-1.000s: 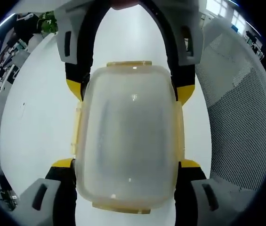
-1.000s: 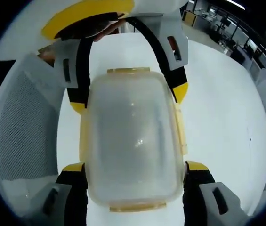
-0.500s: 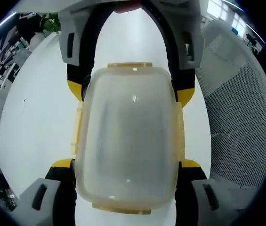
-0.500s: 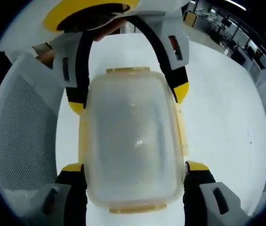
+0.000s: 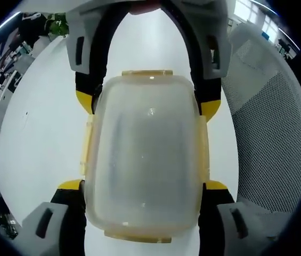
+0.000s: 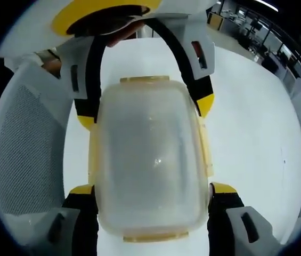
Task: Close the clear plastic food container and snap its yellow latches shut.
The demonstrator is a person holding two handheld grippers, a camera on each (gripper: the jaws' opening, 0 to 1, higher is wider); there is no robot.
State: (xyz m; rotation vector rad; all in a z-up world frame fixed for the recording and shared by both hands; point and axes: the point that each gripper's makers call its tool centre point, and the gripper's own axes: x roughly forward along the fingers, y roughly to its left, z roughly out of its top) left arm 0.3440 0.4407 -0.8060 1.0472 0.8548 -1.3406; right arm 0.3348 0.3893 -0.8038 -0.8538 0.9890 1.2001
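Observation:
A clear plastic food container [image 5: 145, 154] with its lid on lies on the white table [image 5: 38, 122], and yellow latches [image 5: 146, 72] lie flat along its edges. My left gripper [image 5: 143, 185] is shut on the container's near part, its yellow-tipped jaws pressed to both sides. The right gripper [image 5: 147, 104] comes in from the top and clamps the far part the same way. In the right gripper view the container [image 6: 150, 160] sits between my right gripper [image 6: 147, 188] at the bottom and the left gripper [image 6: 146, 109] at the top.
A grey mesh chair back [image 5: 267, 138] stands beside the table, seen also as the chair back [image 6: 25, 144] in the right gripper view. Bare white tabletop [image 6: 251, 133] spreads on the other side. Office desks lie far behind.

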